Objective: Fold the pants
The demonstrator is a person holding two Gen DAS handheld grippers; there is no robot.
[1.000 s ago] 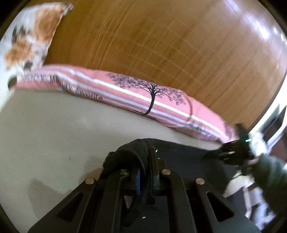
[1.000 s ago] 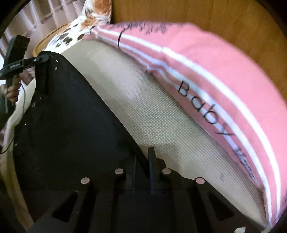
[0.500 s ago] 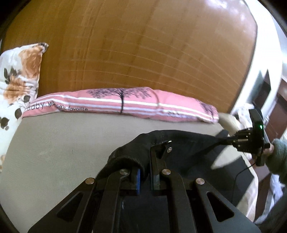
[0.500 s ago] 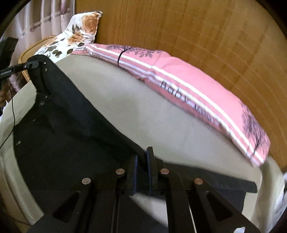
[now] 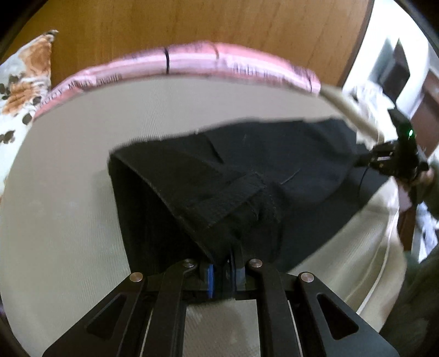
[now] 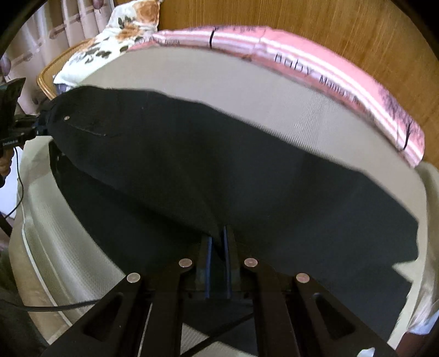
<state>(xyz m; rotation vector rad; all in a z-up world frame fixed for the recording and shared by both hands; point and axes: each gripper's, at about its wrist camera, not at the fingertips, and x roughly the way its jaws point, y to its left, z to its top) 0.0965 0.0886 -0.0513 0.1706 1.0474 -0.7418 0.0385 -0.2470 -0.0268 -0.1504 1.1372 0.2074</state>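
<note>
Black pants [image 5: 247, 175] hang stretched in the air above a beige mattress [image 5: 68, 192]. My left gripper [image 5: 223, 263] is shut on the waistband end, where a belt loop shows. My right gripper [image 6: 218, 239] is shut on the pants [image 6: 219, 170] near the other end. In the left wrist view the right gripper [image 5: 384, 159] shows at the far right, pinching the cloth. In the right wrist view the left gripper [image 6: 19, 129] shows at the far left, holding the waistband. The lower part of the pants drapes onto the mattress [image 6: 247, 90].
A pink striped pillow [image 5: 192, 60] lies along the wooden headboard [image 5: 219, 22]. A floral pillow [image 5: 24, 77] sits at the left end. A wicker chair [image 6: 52, 74] and curtains stand past the bed's left side. The bed edge [image 6: 41, 233] runs close below.
Both grippers have pulled back and up from the headboard, lifting the pants. The cloth is now spread taut between them and hangs higher over the mattress.
</note>
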